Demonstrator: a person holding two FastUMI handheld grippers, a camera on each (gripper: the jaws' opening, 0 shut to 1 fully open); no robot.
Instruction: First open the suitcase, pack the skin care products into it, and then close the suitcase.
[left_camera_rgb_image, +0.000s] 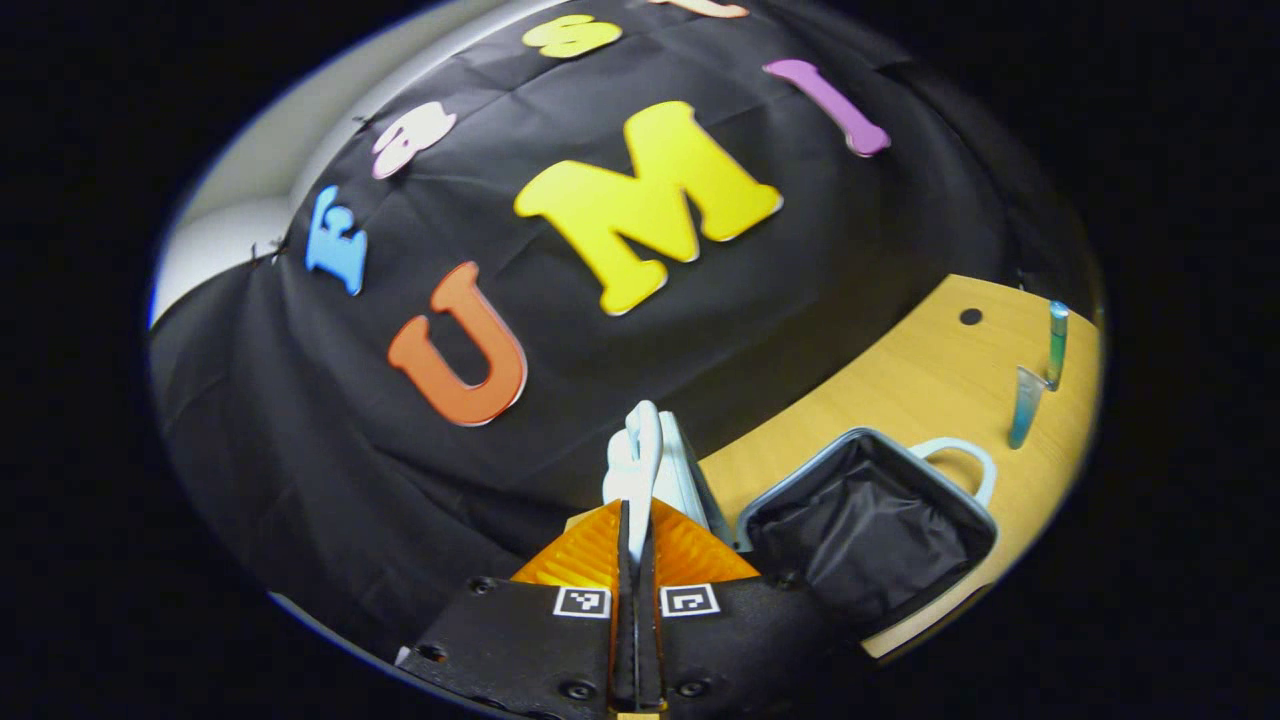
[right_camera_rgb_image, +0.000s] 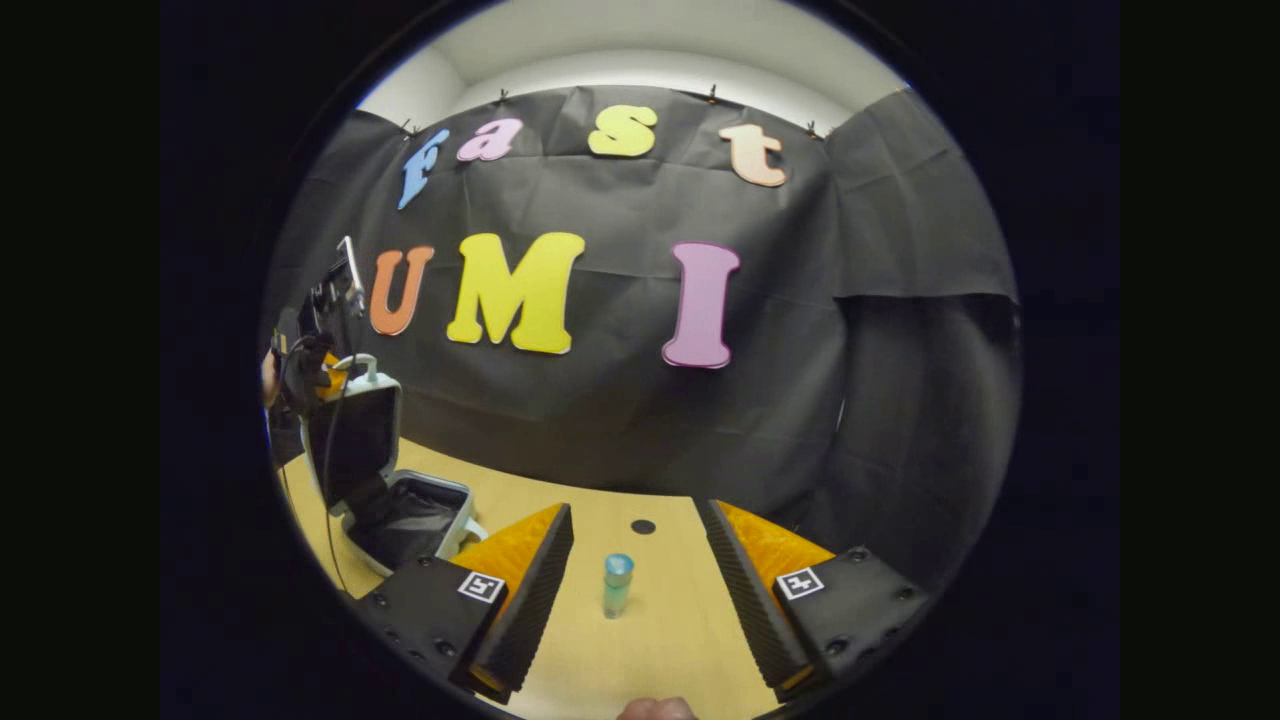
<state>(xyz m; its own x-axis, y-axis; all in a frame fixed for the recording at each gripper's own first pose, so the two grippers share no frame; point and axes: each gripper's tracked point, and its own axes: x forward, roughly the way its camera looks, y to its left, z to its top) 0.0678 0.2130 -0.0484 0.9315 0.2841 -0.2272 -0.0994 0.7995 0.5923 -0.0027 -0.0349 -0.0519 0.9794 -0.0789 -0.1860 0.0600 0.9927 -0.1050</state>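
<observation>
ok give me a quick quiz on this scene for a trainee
1. True or false: the suitcase is open.
2. What stands on the table ahead of the open right tool? A) bottle B) cup C) spoon
3. Fill in: the left tool is shut on the suitcase's ___.

Key: 1 true; 2 A; 3 lid.

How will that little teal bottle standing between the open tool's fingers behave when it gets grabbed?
The teal bottle stands upright, tall and narrow on the wooden table, so a sideways nudge would probably tip it. Its round body would likely roll once down. It looks small and probably light; the right tool is open around it.
</observation>
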